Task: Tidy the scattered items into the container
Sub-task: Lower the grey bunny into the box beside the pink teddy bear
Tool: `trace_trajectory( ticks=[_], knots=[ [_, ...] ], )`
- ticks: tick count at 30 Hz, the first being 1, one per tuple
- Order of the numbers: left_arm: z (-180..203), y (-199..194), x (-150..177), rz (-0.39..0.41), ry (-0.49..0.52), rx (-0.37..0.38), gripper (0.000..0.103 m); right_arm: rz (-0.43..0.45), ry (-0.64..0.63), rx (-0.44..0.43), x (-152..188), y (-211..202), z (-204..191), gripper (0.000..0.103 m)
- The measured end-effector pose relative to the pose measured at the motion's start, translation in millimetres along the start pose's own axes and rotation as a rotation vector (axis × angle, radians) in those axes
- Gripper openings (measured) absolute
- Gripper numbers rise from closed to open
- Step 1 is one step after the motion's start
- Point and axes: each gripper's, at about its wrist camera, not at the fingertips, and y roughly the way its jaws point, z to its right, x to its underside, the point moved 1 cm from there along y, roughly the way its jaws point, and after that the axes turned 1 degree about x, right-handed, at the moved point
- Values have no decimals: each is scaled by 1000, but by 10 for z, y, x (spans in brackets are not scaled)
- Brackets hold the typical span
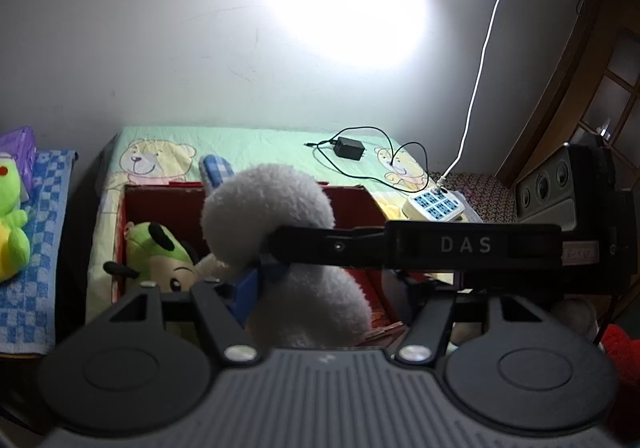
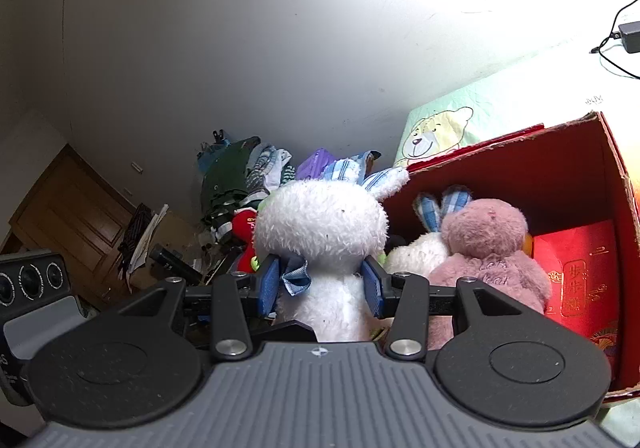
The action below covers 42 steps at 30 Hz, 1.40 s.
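Blue pads (image 2: 374, 286) of the right gripper (image 2: 322, 286) clamp the neck of a white plush rabbit (image 2: 320, 224) from both sides, just beside its blue bow (image 2: 295, 277). The rabbit hangs upright, back of the head to the camera, checked blue ears (image 2: 372, 178) pointing far, at the left edge of a red cardboard box (image 2: 560, 172).

Inside the box, to the right, sit a pink plush bear (image 2: 488, 248) and, touching it on the left, a second white rabbit with checked ears (image 2: 420, 248).

The left gripper (image 1: 320, 284) is close against the same white rabbit (image 1: 272, 216), which fills the space between its arms. One blue pad (image 1: 244, 288) shows beside the toy; whether it presses cannot be told. The right gripper's black arm (image 1: 400, 244) crosses in front.

A green plush toy (image 1: 160, 248) lies in the box's left end. The box stands on a green bear-print cover (image 1: 260, 144); far right on it lie a black charger (image 1: 350, 148) and a white power strip (image 1: 434, 204). Another green toy (image 1: 10, 224) sits on a blue checked cloth (image 1: 36, 268) at far left.
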Motion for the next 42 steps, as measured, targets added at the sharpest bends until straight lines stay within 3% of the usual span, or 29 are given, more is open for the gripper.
trace_trajectory(
  ticks=[16, 32, 37, 42],
  knots=[
    [-296, 469, 147, -100, -30, -74, 65, -58, -34, 51, 116, 316, 239, 46],
    [-357, 506, 278, -126, -72, -82, 66, -111, -98, 90, 183, 342, 168, 52],
    [-377, 464, 300, -127, -92, -89, 68, -88, -33, 71, 156, 260, 218, 58],
    [-397, 472, 327, -136, -93, -109, 68, -45, 28, 59, 138, 165, 239, 56]
  ],
)
